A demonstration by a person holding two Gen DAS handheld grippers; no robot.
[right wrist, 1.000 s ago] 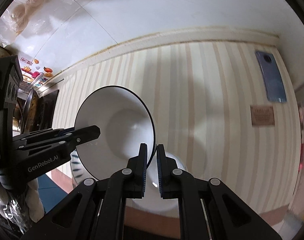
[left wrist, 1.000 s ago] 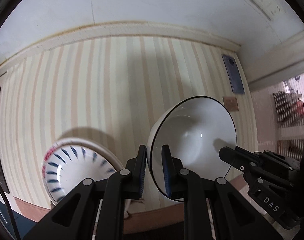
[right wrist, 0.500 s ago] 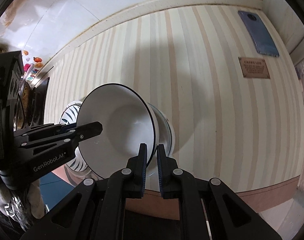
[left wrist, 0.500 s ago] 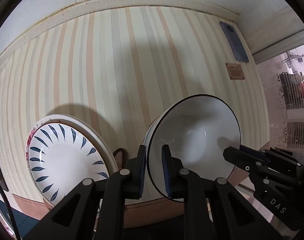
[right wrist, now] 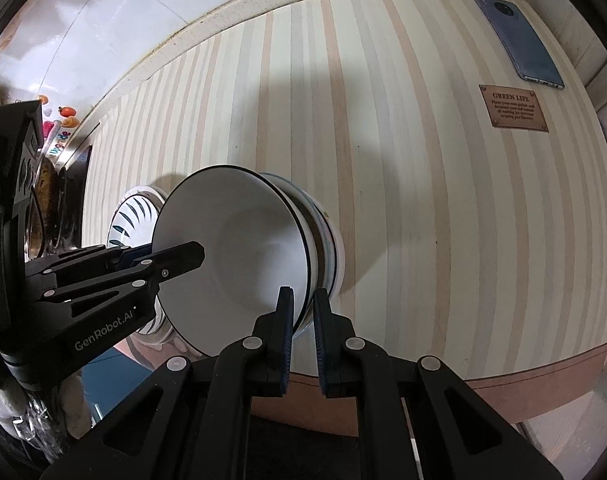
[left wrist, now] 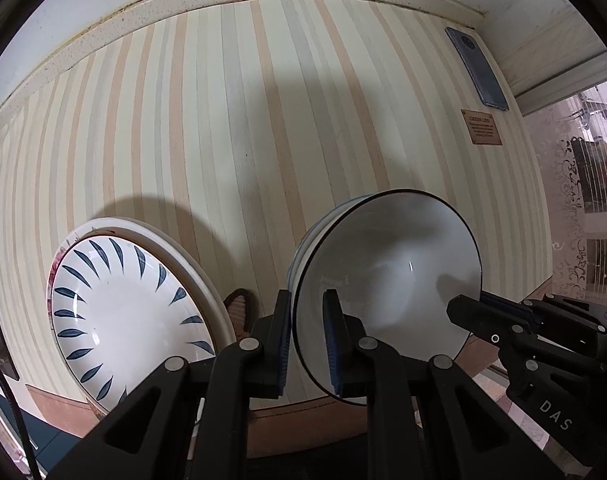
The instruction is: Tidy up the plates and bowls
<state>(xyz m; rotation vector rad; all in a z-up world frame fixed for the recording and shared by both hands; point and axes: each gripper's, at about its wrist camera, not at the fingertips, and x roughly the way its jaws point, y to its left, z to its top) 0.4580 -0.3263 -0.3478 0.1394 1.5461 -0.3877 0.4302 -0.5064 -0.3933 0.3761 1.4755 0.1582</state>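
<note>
A white bowl with a thin black rim is held from both sides. My left gripper is shut on its left rim, and my right gripper is shut on the opposite rim. The right gripper also shows in the left wrist view, and the left gripper in the right wrist view. The bowl sits nested in a stack of bowls on the striped table. Left of it lies a plate with blue leaf marks on top of a larger white plate.
The striped tabletop runs back to a pale wall ledge. A grey phone lies at the far right, with a brown label near it. The table's front edge is close. A sandalled foot shows below, beside the plates.
Both grippers have come down with the bowl, which now rests in the stack of bowls. The blue-marked plate looks larger and nearer in the left wrist view.
</note>
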